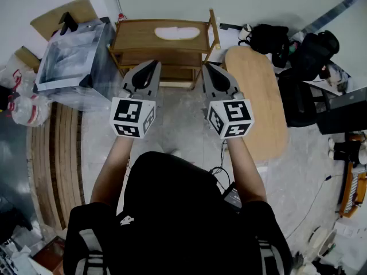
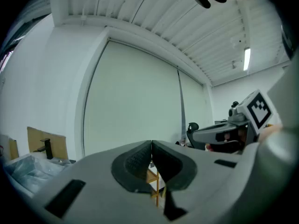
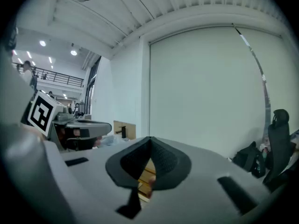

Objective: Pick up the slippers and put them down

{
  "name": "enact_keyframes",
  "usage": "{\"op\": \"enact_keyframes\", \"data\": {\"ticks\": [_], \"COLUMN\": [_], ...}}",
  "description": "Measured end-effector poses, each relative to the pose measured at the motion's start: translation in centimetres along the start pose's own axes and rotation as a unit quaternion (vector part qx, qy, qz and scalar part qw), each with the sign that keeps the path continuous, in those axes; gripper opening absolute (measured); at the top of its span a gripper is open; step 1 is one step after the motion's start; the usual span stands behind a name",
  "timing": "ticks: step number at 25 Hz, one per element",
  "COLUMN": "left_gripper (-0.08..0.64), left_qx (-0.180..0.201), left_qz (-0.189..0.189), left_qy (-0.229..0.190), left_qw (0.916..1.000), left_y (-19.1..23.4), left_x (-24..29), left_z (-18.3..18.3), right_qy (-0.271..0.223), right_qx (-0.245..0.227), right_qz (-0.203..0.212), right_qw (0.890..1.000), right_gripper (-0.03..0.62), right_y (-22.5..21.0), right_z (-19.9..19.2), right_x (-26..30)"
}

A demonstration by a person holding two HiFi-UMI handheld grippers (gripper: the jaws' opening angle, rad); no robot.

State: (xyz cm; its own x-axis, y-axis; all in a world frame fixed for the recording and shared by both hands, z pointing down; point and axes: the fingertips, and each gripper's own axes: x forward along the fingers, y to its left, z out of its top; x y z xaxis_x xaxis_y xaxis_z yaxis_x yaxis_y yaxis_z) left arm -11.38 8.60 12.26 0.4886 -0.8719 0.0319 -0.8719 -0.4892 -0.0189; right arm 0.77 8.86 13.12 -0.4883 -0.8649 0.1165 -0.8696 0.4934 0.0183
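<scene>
White slippers (image 1: 176, 33) lie on the top shelf of a low wooden rack (image 1: 127, 43) against the far wall. Both grippers are held level side by side in front of the rack, short of it and above the floor. The left gripper (image 1: 153, 64) points at the rack's left half, and its pads meet with nothing between them (image 2: 151, 143). My right gripper (image 1: 206, 67) points at the rack's right half and is also shut and empty (image 3: 150, 139). In both gripper views only slivers of the rack's wood show under the jaws; the slippers are hidden there.
A clear plastic box (image 1: 74, 62) stands left of the rack, with cardboard (image 1: 63, 13) behind it. A long oval wooden board (image 1: 258, 102) lies to the right, beside a black office chair (image 1: 298, 96) and black bags (image 1: 269, 39). Curved wooden slats (image 1: 54, 153) cover the floor at left.
</scene>
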Motion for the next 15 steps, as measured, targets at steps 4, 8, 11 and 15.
{"op": "enact_keyframes", "data": {"ticks": [4, 8, 11, 15], "left_gripper": [0.005, 0.005, 0.005, 0.005], "left_qx": [0.0, 0.003, -0.001, 0.004], "left_qz": [0.003, 0.006, 0.006, 0.008], "left_qy": [0.001, 0.005, 0.008, 0.004], "left_qw": [1.0, 1.0, 1.0, 0.9999], "left_y": [-0.33, -0.72, -0.77, -0.85], "left_x": [0.05, 0.06, 0.08, 0.34], "left_z": [-0.1, -0.3, -0.52, -0.37], "right_qy": [-0.003, -0.002, -0.003, 0.0], "right_qx": [-0.008, -0.003, -0.004, -0.01], "right_qz": [0.011, 0.015, 0.017, 0.022], "right_qw": [1.0, 1.0, 1.0, 1.0], "right_gripper": [-0.012, -0.012, -0.012, -0.012], "right_y": [0.12, -0.17, -0.25, -0.22], "right_z": [-0.17, -0.33, -0.31, -0.54], "right_x": [-0.38, -0.5, -0.45, -0.29]}}
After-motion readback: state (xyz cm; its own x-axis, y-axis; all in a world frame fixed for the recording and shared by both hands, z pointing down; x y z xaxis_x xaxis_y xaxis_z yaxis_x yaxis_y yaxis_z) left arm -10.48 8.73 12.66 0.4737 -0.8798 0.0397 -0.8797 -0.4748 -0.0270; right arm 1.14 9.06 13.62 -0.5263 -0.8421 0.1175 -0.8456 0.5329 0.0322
